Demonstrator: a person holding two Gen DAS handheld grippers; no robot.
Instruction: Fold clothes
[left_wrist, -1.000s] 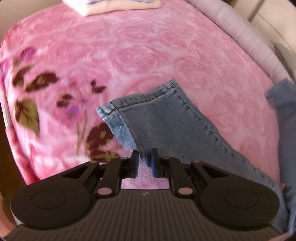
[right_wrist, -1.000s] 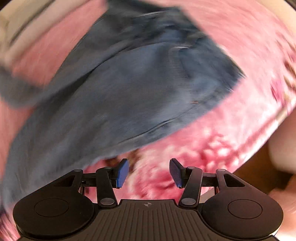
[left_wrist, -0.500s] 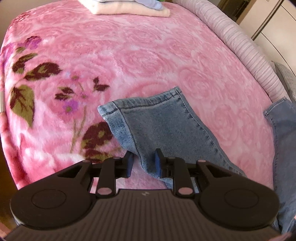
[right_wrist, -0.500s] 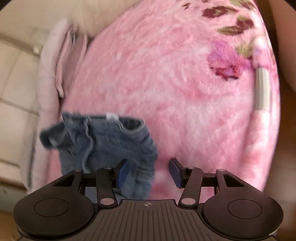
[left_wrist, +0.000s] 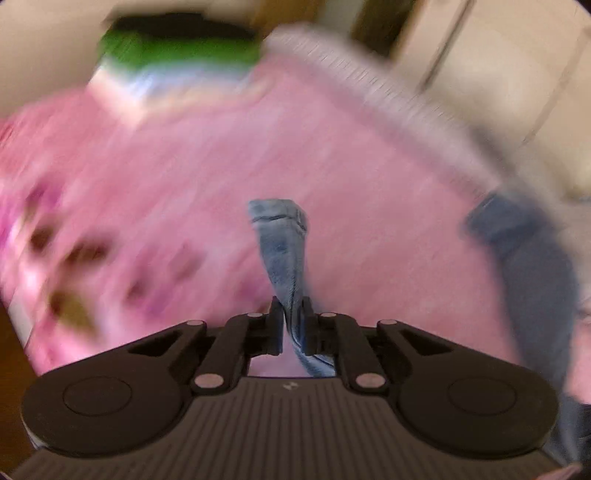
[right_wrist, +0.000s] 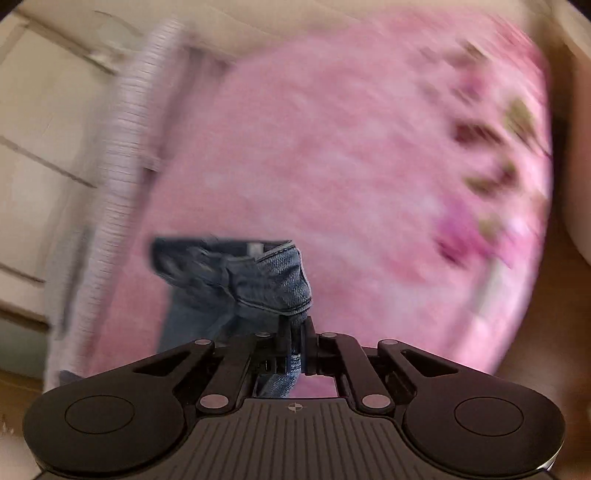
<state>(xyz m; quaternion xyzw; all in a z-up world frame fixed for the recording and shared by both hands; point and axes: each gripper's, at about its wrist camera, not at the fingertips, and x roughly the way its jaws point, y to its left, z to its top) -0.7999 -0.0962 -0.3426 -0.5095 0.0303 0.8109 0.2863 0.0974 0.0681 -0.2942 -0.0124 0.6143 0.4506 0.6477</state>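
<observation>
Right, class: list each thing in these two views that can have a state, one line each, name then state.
left tool: shut on the jeans' leg hem end.
right tool: shut on the jeans' waistband end.
jeans: gripped at both ends, bunched, not yet folded.
pink blanket: spread out flat under the jeans.
stacked clothes: piled at the blanket's far edge; too blurred to tell more.
</observation>
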